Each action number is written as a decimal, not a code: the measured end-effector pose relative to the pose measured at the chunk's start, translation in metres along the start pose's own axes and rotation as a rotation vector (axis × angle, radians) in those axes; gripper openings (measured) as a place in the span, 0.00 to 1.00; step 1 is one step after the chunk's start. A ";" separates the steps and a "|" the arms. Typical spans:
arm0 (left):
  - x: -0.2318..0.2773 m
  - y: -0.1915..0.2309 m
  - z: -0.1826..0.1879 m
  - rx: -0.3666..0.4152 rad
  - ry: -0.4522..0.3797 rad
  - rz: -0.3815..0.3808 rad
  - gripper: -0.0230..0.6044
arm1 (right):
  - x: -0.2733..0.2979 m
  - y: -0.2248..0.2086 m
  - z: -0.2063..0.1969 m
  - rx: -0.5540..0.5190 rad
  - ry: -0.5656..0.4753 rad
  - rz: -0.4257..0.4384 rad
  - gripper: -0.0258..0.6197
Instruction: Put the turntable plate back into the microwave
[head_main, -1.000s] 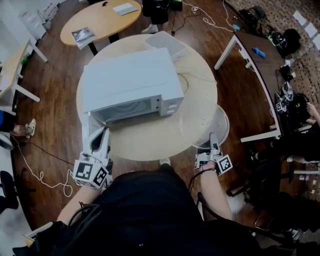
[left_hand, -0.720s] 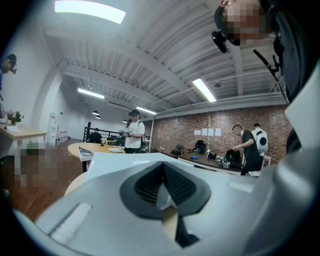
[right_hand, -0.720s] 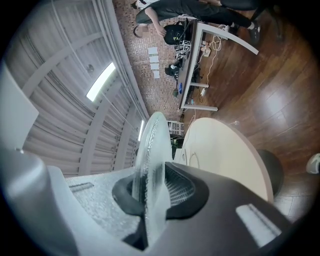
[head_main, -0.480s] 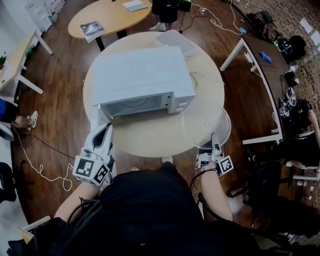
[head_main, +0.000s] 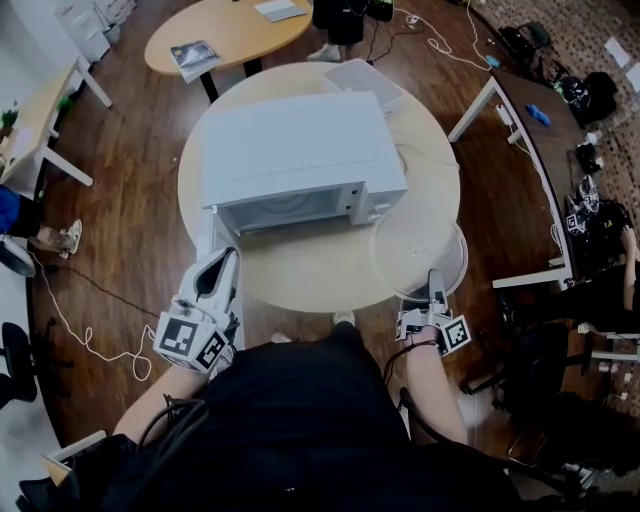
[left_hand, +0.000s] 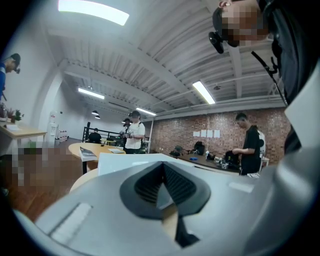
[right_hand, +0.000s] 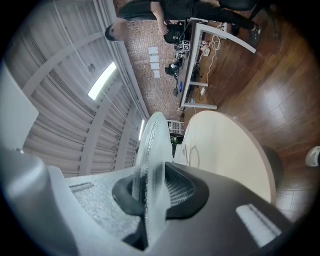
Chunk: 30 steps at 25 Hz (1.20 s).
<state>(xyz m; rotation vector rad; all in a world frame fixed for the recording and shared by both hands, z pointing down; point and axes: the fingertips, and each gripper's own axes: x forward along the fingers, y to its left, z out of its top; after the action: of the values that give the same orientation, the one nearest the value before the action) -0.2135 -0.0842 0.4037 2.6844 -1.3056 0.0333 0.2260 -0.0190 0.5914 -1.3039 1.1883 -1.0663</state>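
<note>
While your torso sits at table's (head_main: 320, 280) near edge, both forearms reach forward, tongs pointing level. Left tongs (head_main: 228, 256) clenched, empty, tips just beside open door (head_main: 211, 236). Right tongs (head_main: 433, 276) grasping turntable plate (head_main: 415, 245) by near rim; plate held flat above table's right edge, outside microwave (head_main: 295, 145). Farther: microwave mid-table, cavity facing you.

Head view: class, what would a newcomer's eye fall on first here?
The big white microwave fills the middle of the round table, open front towards the person. At the table's right edge, the right gripper pinches the clear glass turntable plate by its rim; the left gripper, empty, points at the microwave's front left corner.
</note>
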 end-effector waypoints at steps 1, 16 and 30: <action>0.000 -0.001 0.000 0.001 0.000 -0.005 0.05 | -0.002 0.000 -0.002 0.001 -0.003 0.001 0.09; -0.005 -0.007 0.002 -0.009 -0.022 -0.052 0.05 | -0.021 0.007 -0.032 0.006 0.006 0.006 0.09; -0.011 -0.009 0.001 -0.012 -0.025 -0.063 0.05 | -0.025 0.009 -0.059 0.012 0.047 0.008 0.09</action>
<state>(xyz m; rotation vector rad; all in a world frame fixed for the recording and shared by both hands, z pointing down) -0.2135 -0.0702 0.4005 2.7228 -1.2234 -0.0156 0.1637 -0.0011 0.5882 -1.2697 1.2199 -1.1021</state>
